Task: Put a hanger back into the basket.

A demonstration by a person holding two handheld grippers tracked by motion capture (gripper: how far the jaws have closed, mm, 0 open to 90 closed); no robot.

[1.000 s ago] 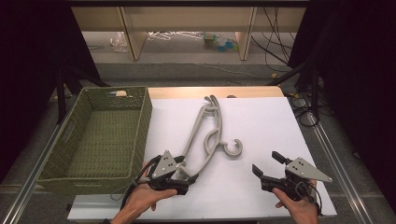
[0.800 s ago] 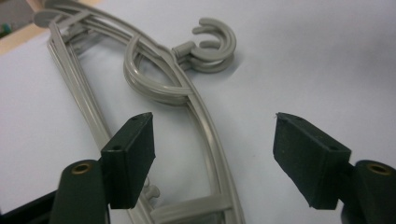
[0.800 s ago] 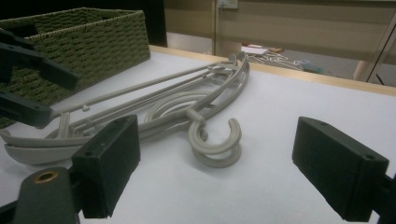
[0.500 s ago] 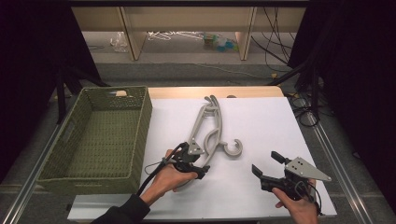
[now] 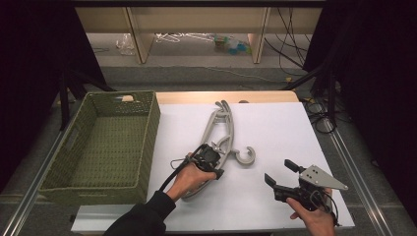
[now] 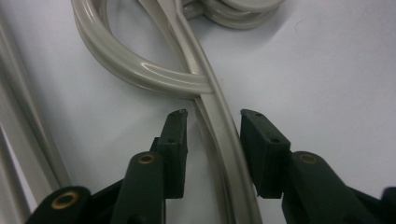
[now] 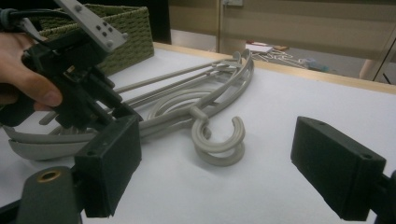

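Forward from the tabletop's near edge, the left gripper (image 5: 212,158) now straddles a hanger (image 6: 219,126) arm on the white tabletop (image 5: 275,128), jaws closing but not yet touching (grasp seems imminent).

White-covered worktop (image 5: 275,128) with a bare wood strip along its far edge. Grey floor (image 5: 196,73) beyond. Pale wooden shelving unit (image 5: 137,29) at the back, clutter on the floor beneath. Black curtains (image 5: 373,73) both sides; cables (image 5: 290,39) hang at right.
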